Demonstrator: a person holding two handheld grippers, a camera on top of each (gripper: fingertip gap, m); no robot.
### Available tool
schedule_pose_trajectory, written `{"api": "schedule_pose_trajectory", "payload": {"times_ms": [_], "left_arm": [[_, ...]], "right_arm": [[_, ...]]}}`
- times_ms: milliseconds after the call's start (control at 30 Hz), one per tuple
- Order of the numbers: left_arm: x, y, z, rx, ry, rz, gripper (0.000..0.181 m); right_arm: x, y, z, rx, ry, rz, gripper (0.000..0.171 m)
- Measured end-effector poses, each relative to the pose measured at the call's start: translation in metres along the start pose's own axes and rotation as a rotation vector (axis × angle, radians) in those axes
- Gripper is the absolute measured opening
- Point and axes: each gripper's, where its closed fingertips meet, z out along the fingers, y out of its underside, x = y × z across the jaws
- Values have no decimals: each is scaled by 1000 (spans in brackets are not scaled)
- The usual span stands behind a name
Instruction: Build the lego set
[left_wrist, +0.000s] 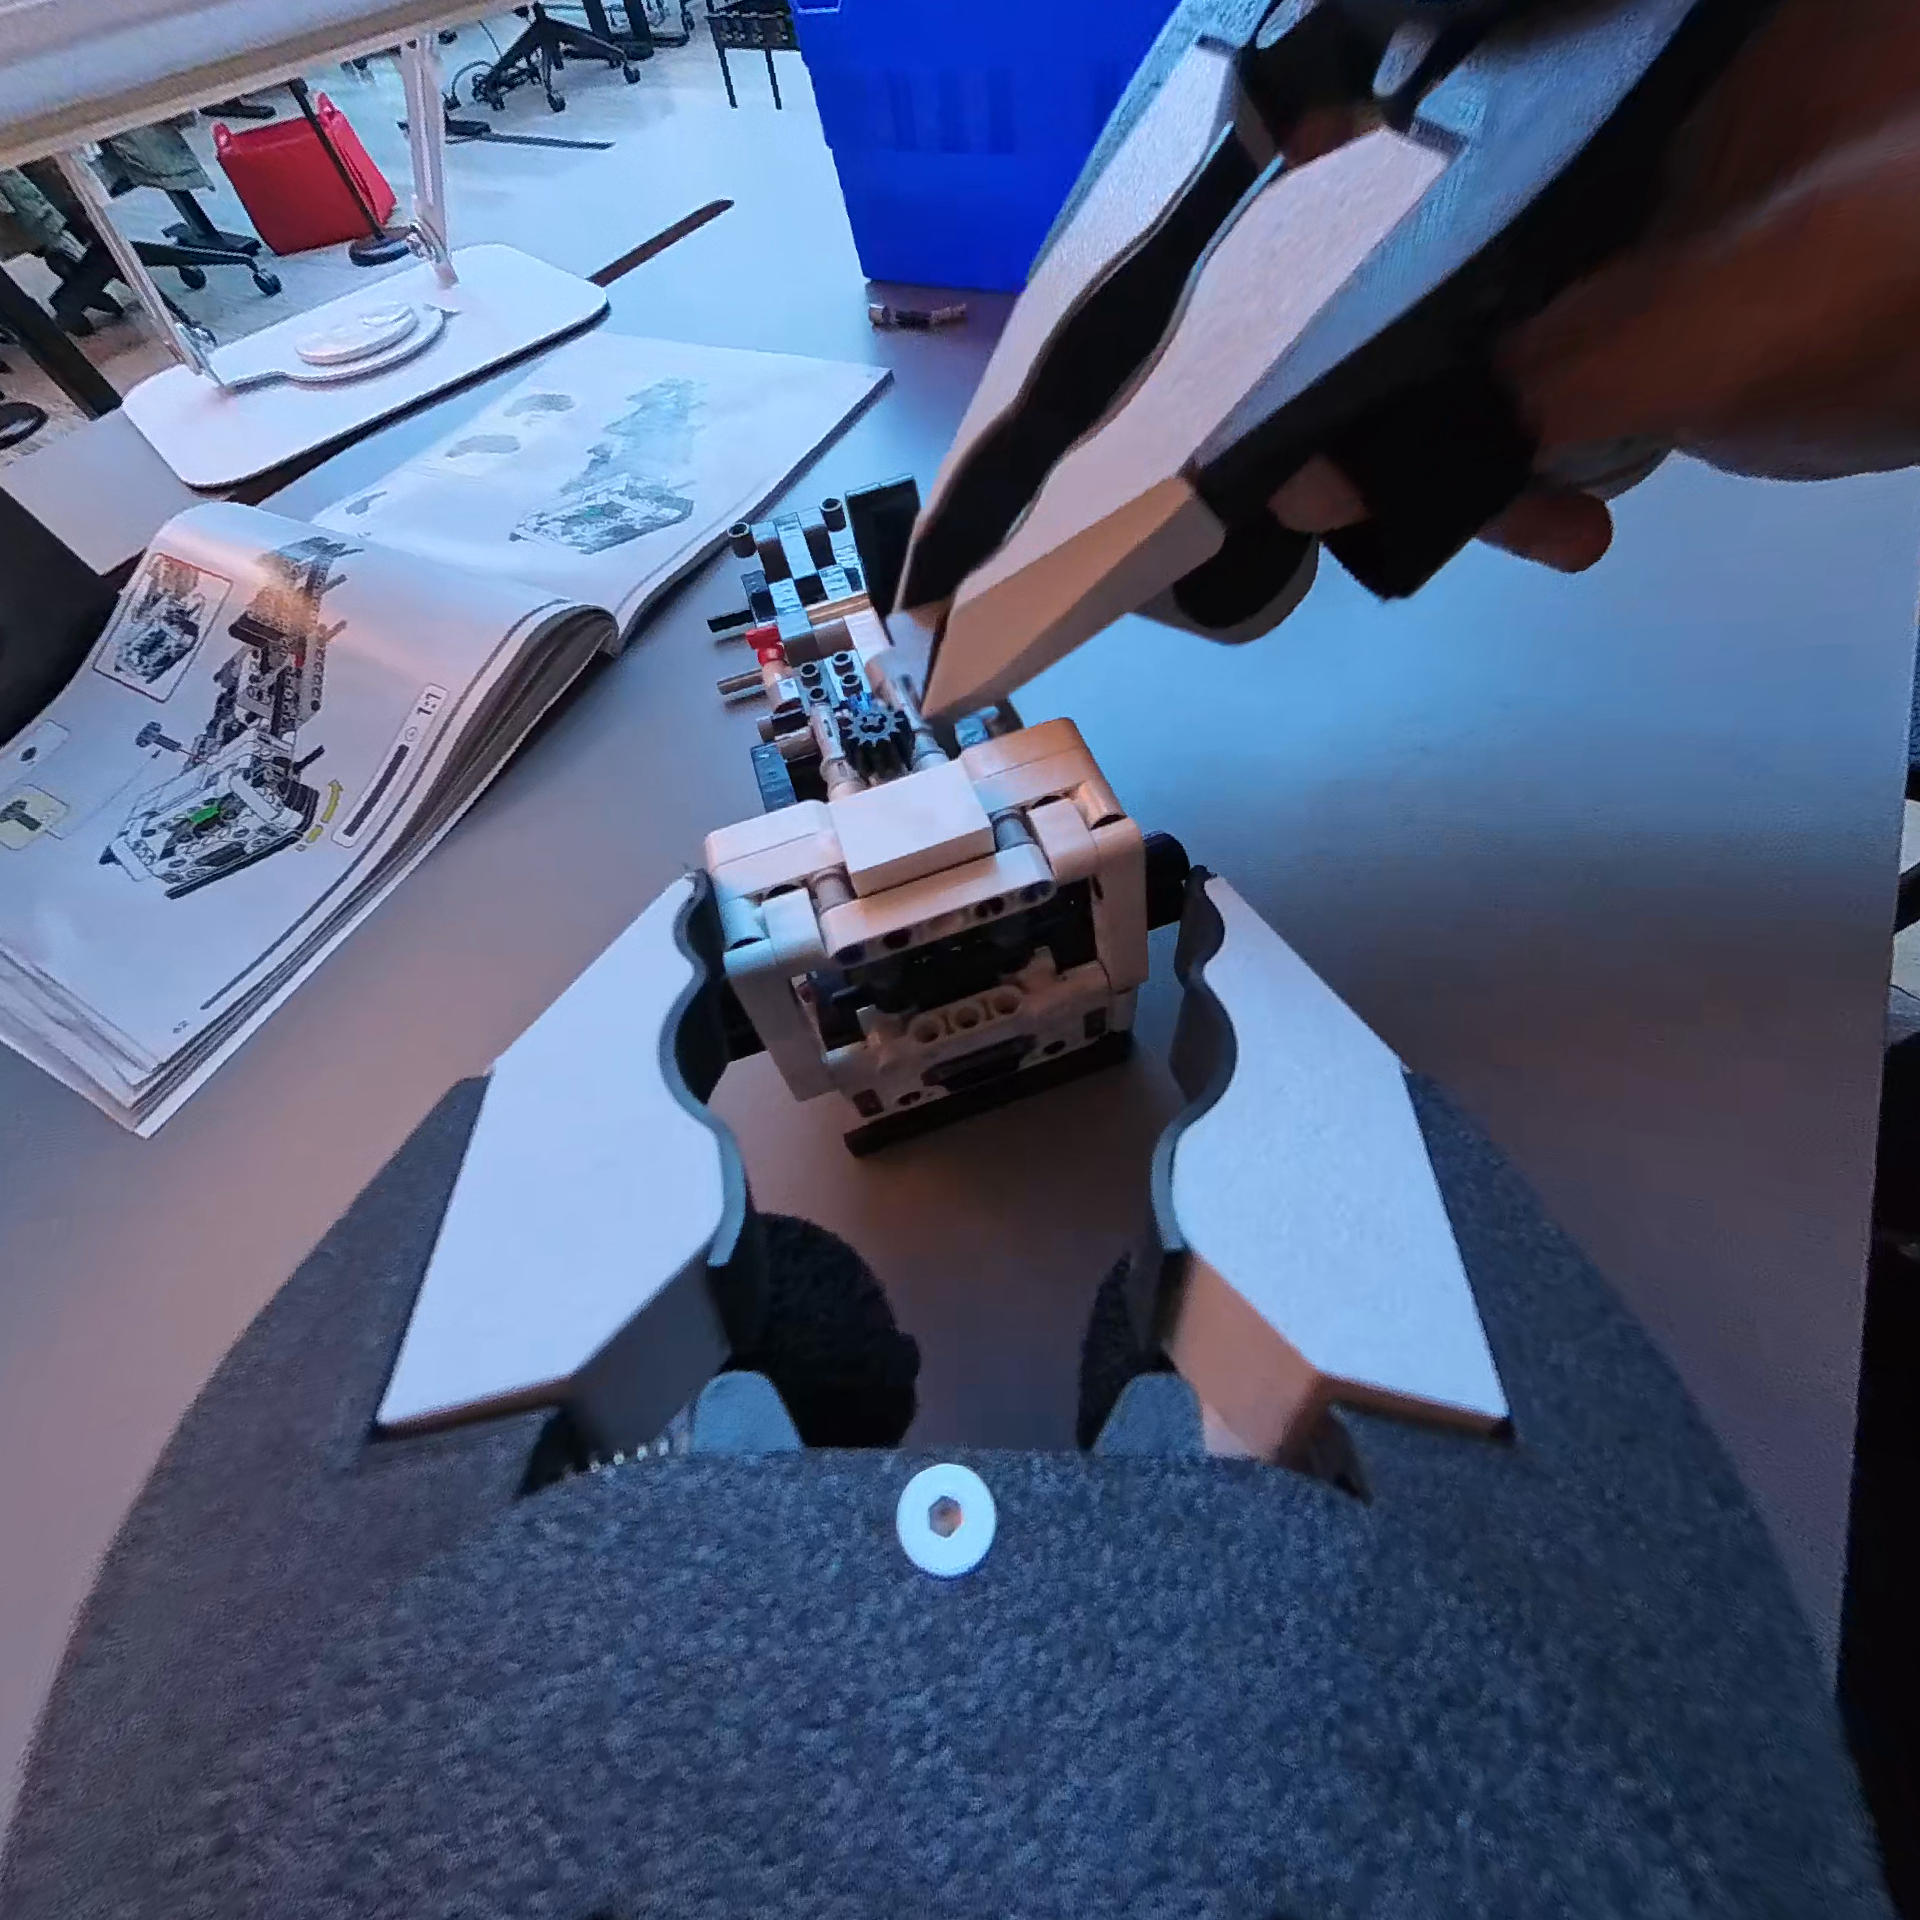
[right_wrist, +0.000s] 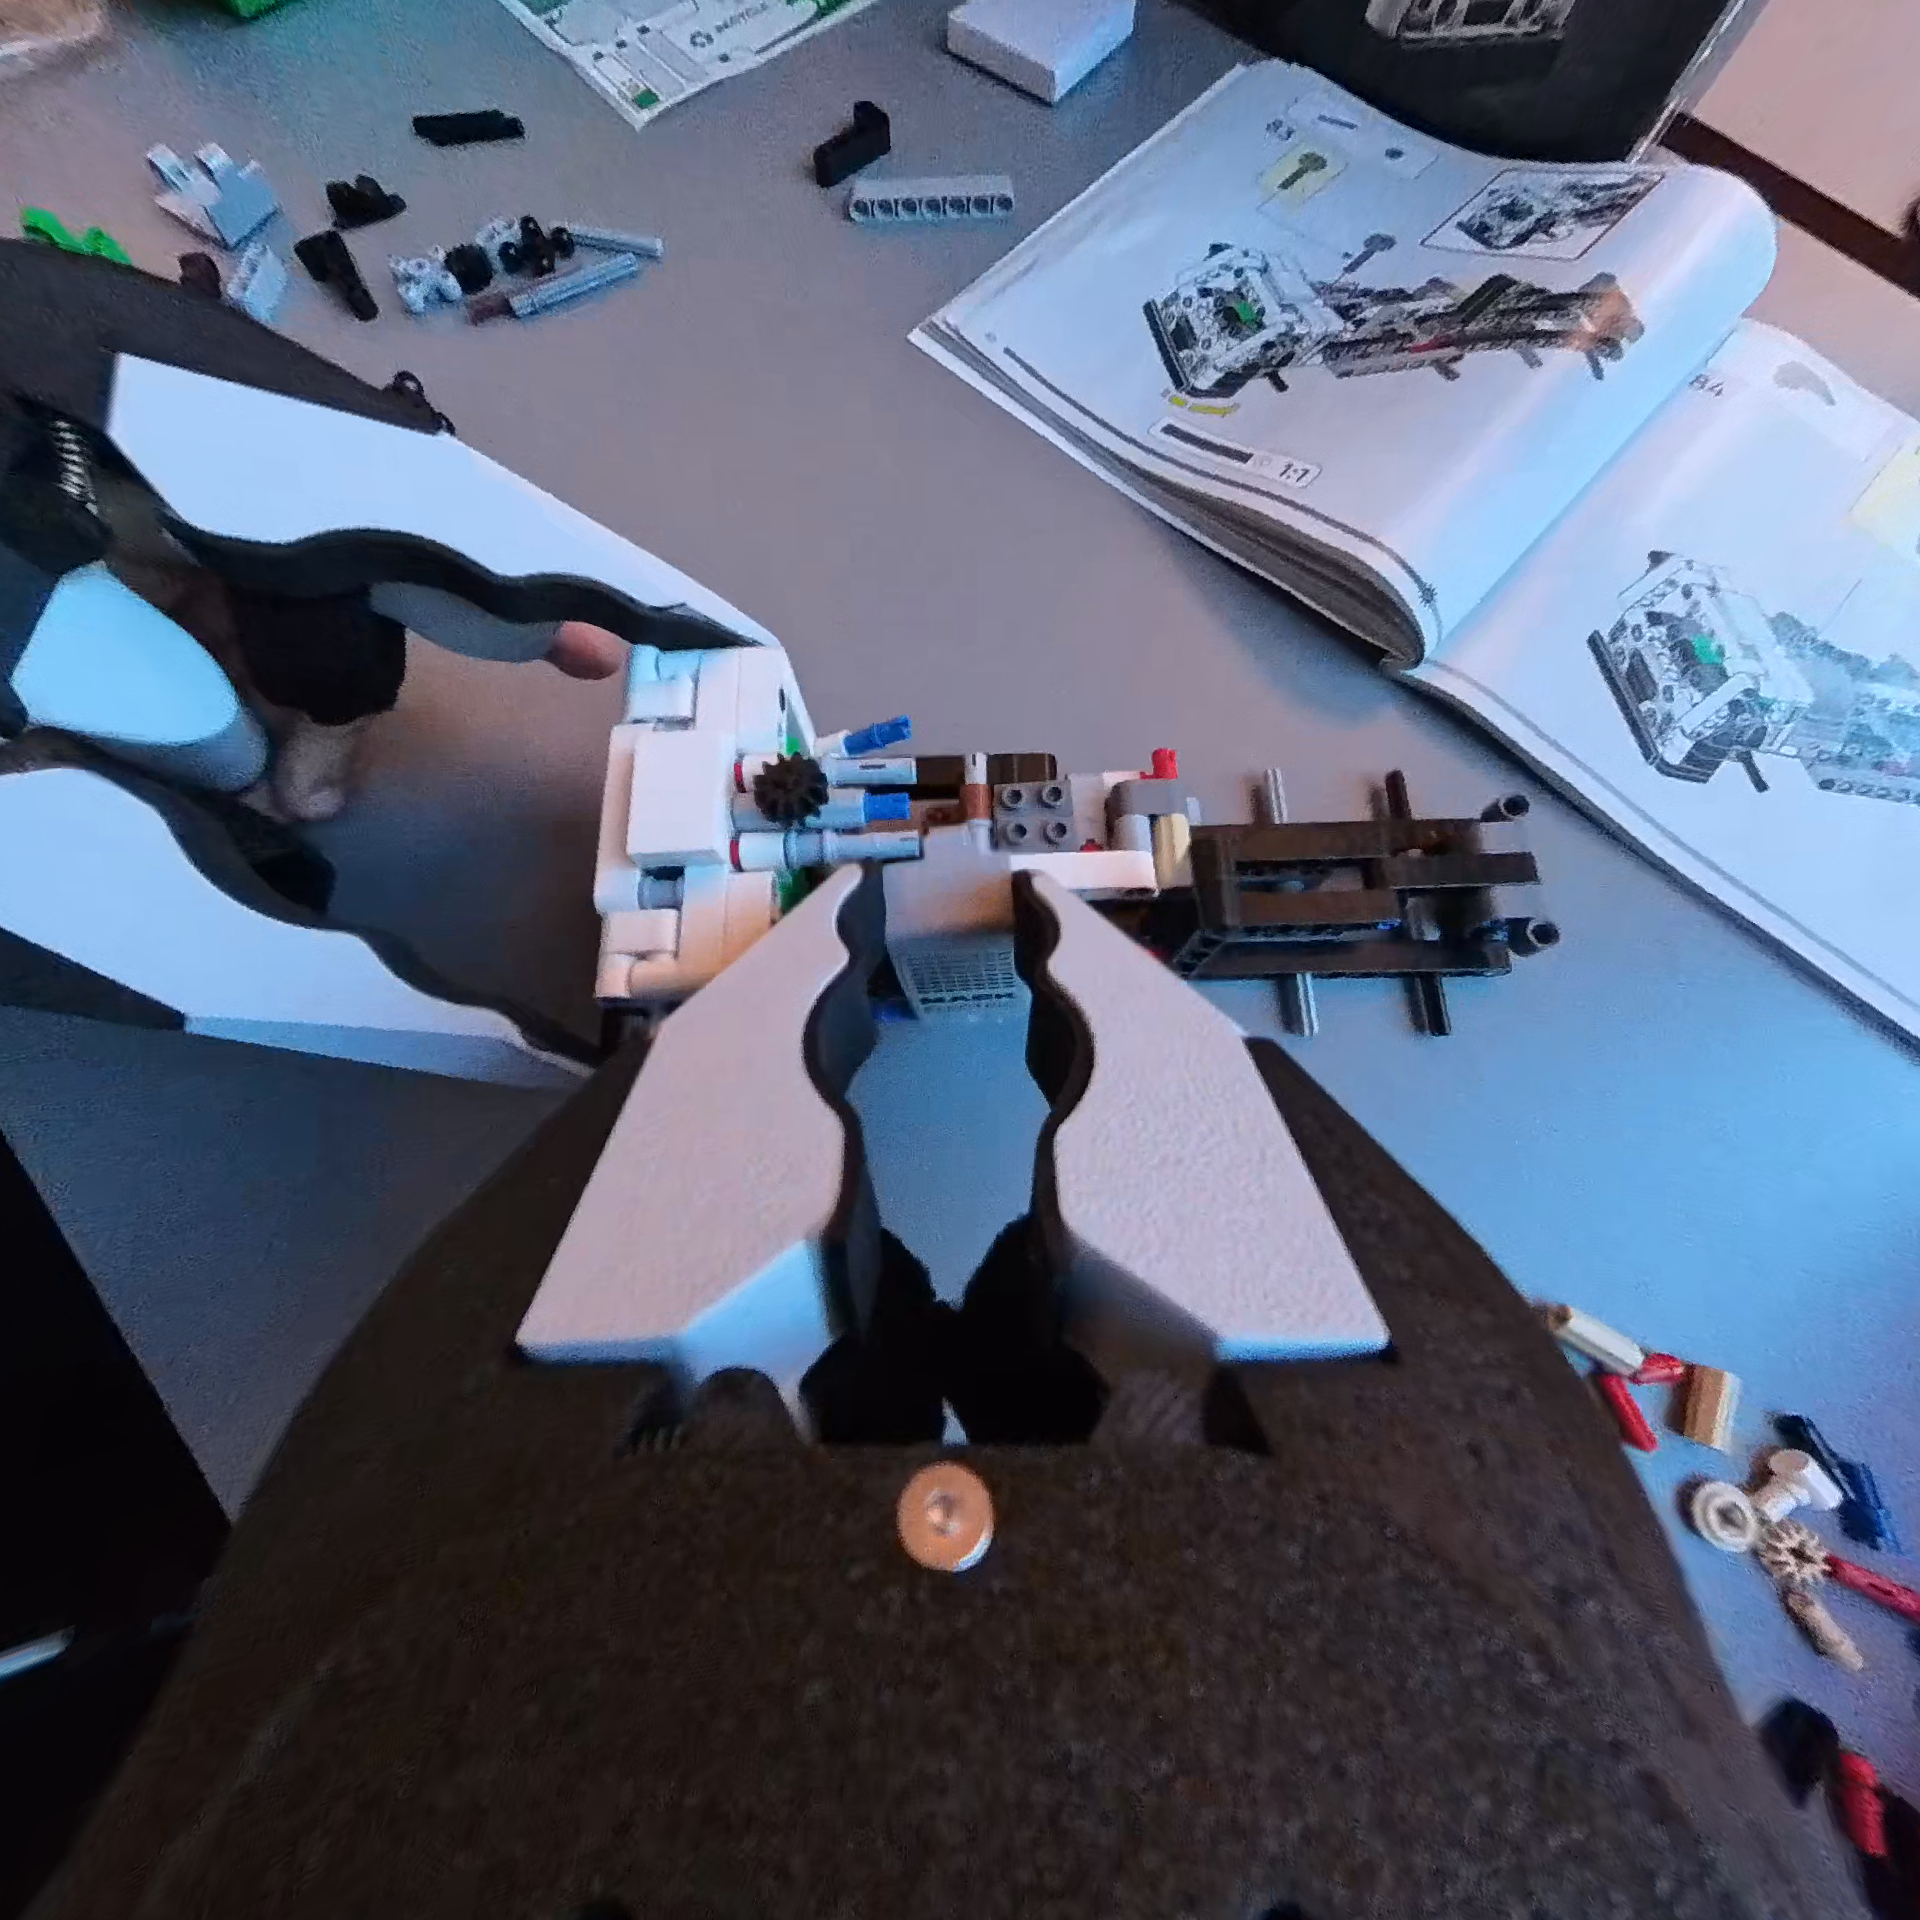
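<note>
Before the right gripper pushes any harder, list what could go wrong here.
1. The left gripper only brackets the model's white end; a gap shows on one side, so the model might slide.
2. The right gripper works beside the black gear and protruding axles; a slip could knock them loose.
3. A jolt could scatter loose parts nearby.

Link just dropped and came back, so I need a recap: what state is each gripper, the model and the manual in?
left gripper: open, straddling the model's white end.
right gripper: shut on white piece at the model's side.
lego model: partly built, lying on table.
instruction booklet: open.
loose parts: scattered.
</note>
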Motion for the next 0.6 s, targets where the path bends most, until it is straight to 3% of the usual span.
{"api": "schedule_pose_trajectory", "payload": {"times_ms": [167, 367, 600], "left_arm": [[0, 0, 0, -1, 5, -7, 86], [0, 0, 0, -2, 10, -11, 86], [0, 0, 1, -3, 9, -12, 86]], "right_arm": [[-4, 0, -3, 20, -106, 99, 23], [-4, -1, -2, 14, -94, 51, 23], [-5, -1, -1, 7, -145, 135, 23]]}}
